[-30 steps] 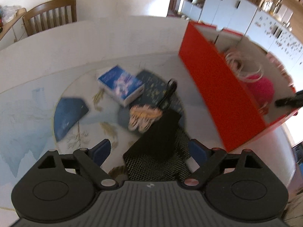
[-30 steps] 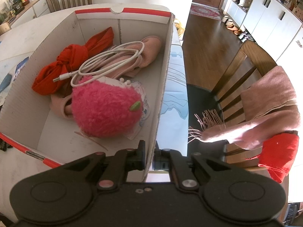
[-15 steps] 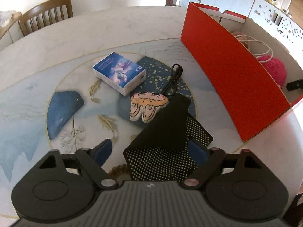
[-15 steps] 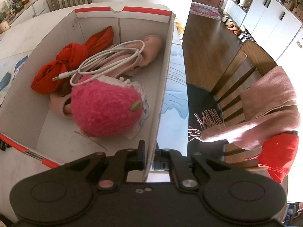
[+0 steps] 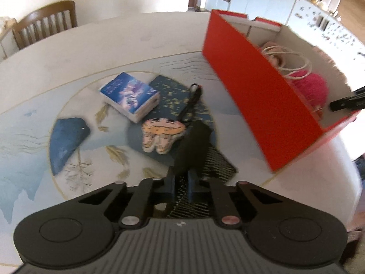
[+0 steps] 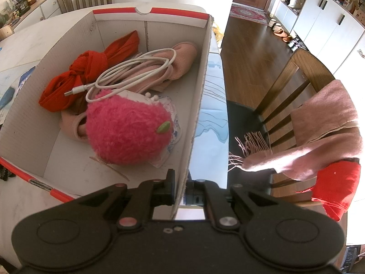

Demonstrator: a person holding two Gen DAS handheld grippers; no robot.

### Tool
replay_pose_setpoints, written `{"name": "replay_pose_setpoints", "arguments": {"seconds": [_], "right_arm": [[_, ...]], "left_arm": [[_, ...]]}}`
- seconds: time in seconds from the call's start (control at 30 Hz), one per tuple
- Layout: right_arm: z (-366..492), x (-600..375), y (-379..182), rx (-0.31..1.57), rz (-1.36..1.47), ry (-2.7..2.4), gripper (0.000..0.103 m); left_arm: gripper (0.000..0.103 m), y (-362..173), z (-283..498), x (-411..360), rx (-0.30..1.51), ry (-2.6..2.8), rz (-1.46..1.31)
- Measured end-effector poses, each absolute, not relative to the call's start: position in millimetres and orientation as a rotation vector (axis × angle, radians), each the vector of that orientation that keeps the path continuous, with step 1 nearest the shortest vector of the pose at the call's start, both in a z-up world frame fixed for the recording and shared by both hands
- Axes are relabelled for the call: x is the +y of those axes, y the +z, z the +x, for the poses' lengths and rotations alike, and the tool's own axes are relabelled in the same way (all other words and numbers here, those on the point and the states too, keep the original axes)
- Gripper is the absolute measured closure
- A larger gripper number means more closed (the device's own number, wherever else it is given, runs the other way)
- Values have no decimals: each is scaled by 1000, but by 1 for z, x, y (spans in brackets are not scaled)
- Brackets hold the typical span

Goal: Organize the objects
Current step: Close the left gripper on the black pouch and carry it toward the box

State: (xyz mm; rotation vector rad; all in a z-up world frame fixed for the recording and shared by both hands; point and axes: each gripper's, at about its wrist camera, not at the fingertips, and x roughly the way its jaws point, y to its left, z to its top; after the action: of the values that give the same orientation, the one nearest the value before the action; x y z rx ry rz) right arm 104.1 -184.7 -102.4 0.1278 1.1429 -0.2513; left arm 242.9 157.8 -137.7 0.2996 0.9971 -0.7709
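Left wrist view: the round white table with its blue painted scene (image 5: 136,45) fills the frame, and the red cardboard box with white inside (image 5: 257,91) stands on it at the right. Below centre lies the black glove with a dotted grip palm (image 5: 194,150). My left gripper (image 5: 181,183) has just been closing, and its jaws now pinch a bunched fold of that glove at the lower middle of the picture. Above the glove lie a blue-and-white tissue pack (image 5: 130,96), an orange cartoon plush charm (image 5: 162,134) touching the glove's top, and a thin black cord (image 5: 194,100).

In the right wrist view my right gripper (image 6: 180,188) is clamped on the box's right-hand wall at the lower centre. Inside the box I see a fuzzy pink ball-shaped hat (image 6: 127,132), a knotted red cloth (image 6: 91,68), pink slippers (image 6: 178,61) and a coiled white cable (image 6: 134,68).

What worries me: I hold only a thin fold of soft fabric, so I judge that the glove could slide out on the lift. The charm lies against it and might get dragged along. The glove will hang low, so it could snag on the box's tall near wall and tug the box. My right-hand grip should guard against that.
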Motion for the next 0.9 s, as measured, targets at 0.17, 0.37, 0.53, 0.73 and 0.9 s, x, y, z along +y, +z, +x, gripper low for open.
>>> {"name": "replay_pose_setpoints", "arguments": {"seconds": [0.17,0.37,0.53,0.73,0.9], "right_arm": [[104,-185,-102,1143,128,-252,97],[104,-185,-102,1143,128,-252,97],[104,-185,-102,1143,127,-252,97],[104,-185,-102,1144,126,-251,97],[106,-183,-103,1143,127,-248,97]], "left_arm": [[98,-119,239,162,1011,-823,232],[99,-87,231,161,977,-855,165],[99,-61,229,156,939,-893,120],[99,-33,229,142,889,-943,97],[99,-15,226,122,853,-993,126]]}}
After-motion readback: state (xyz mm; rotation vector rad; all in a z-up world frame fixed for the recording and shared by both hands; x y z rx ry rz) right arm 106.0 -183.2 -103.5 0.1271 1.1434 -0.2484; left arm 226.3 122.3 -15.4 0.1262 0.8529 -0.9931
